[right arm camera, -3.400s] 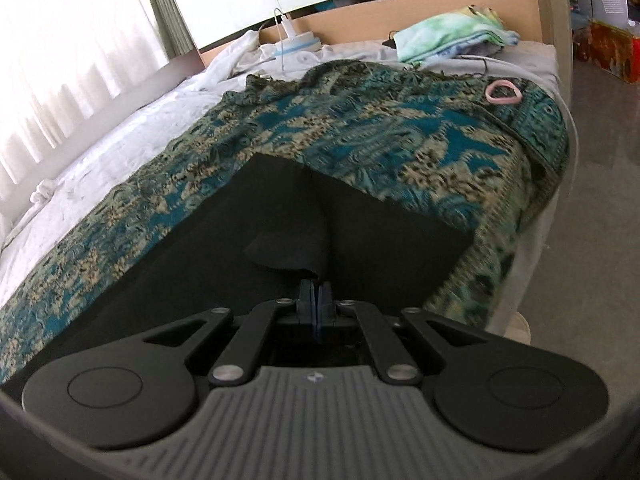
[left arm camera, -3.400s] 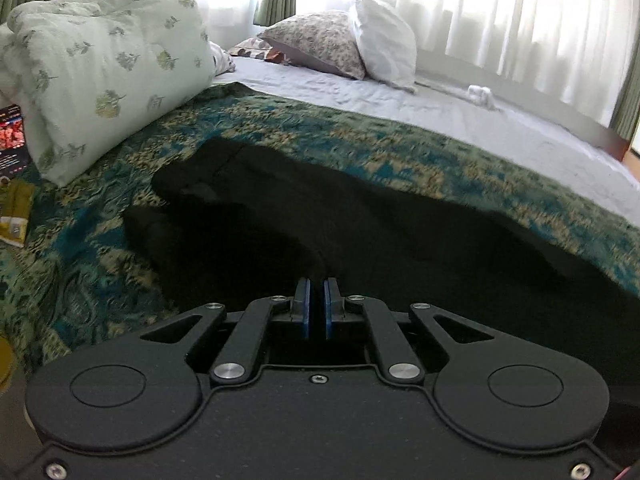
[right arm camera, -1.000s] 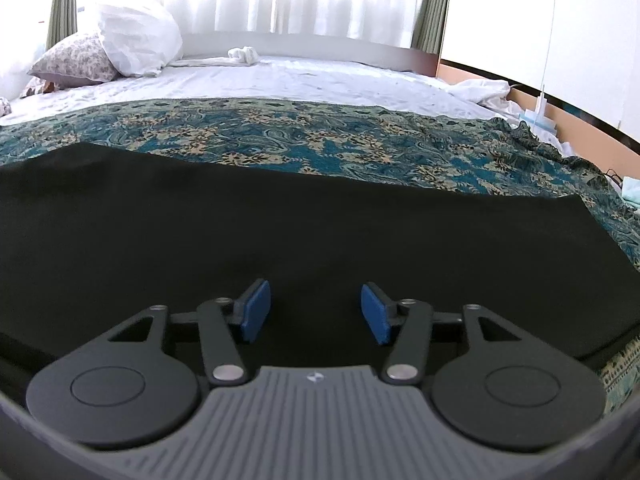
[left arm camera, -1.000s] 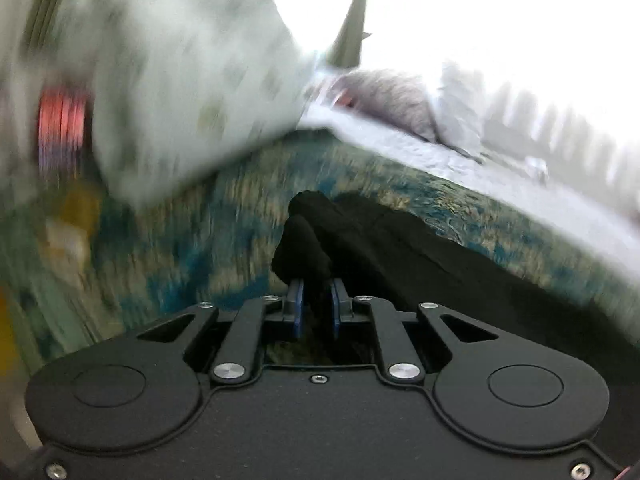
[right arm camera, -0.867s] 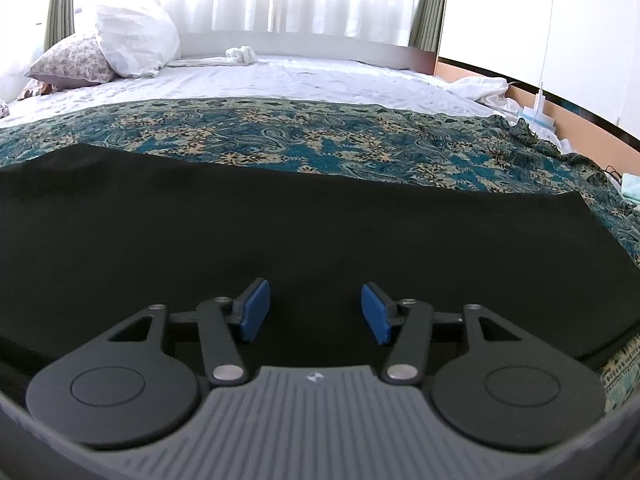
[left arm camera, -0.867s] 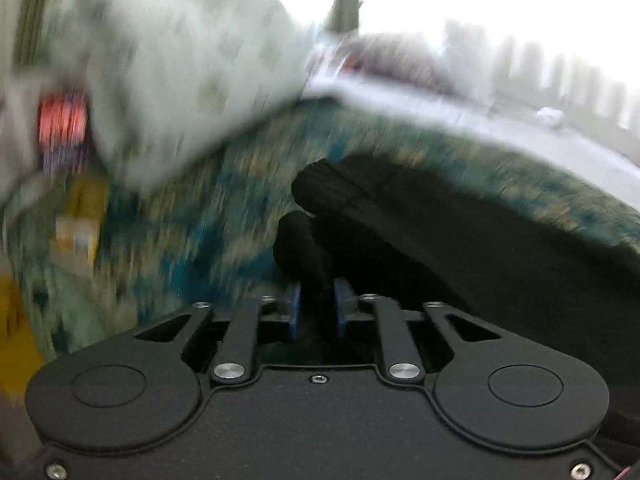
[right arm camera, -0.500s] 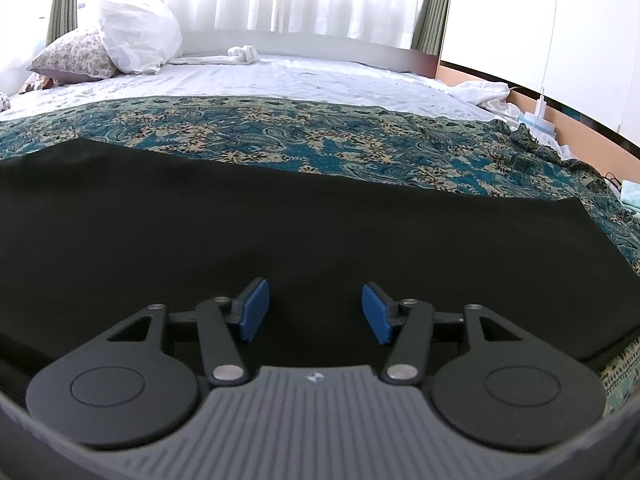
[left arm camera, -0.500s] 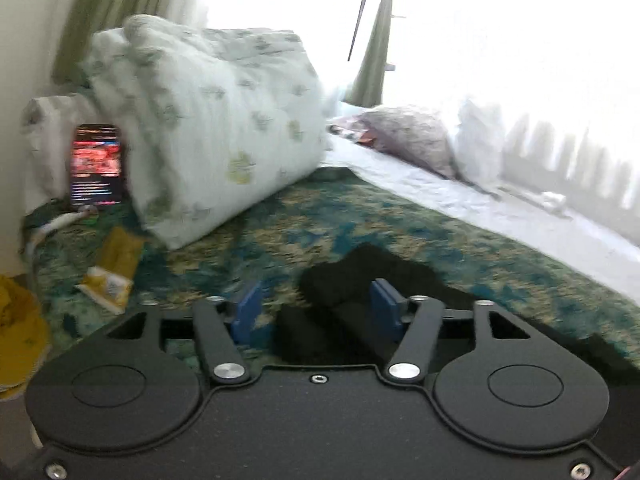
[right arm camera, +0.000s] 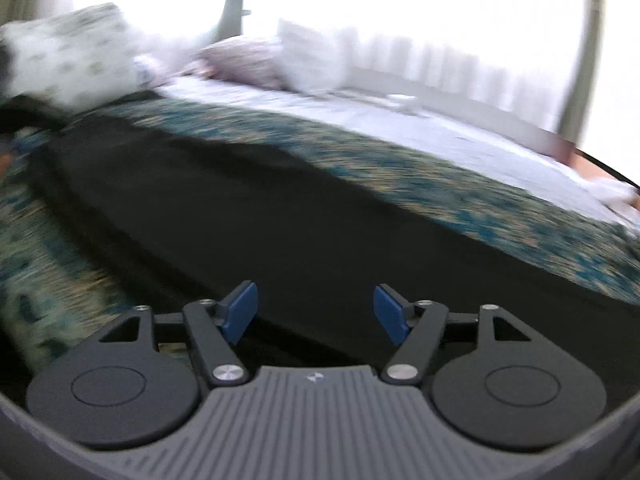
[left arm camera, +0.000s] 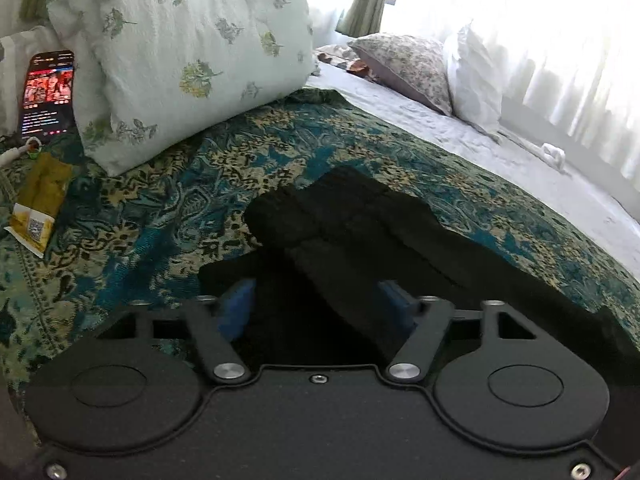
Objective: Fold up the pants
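Black pants (left arm camera: 360, 236) lie on a teal patterned bedspread (left arm camera: 160, 208). Their bunched waistband end sits just ahead of my left gripper (left arm camera: 316, 312), which is open with the cloth lying loose between its blue pads. In the right wrist view, which is blurred, the pants (right arm camera: 300, 220) stretch as a long flat black strip across the bed. My right gripper (right arm camera: 316, 312) is open and empty, low over the near edge of the pants.
A large leaf-print pillow (left arm camera: 180, 48) lies at the left with a lit phone (left arm camera: 48, 92) and a yellow packet (left arm camera: 38, 208) beside it. Two more pillows (left arm camera: 432, 68) rest on the white sheet (left arm camera: 520, 160) by the curtained window.
My left gripper has opened and let go of the waistband end, which now lies on the bedspread. My right gripper stays open and has swung to the left.
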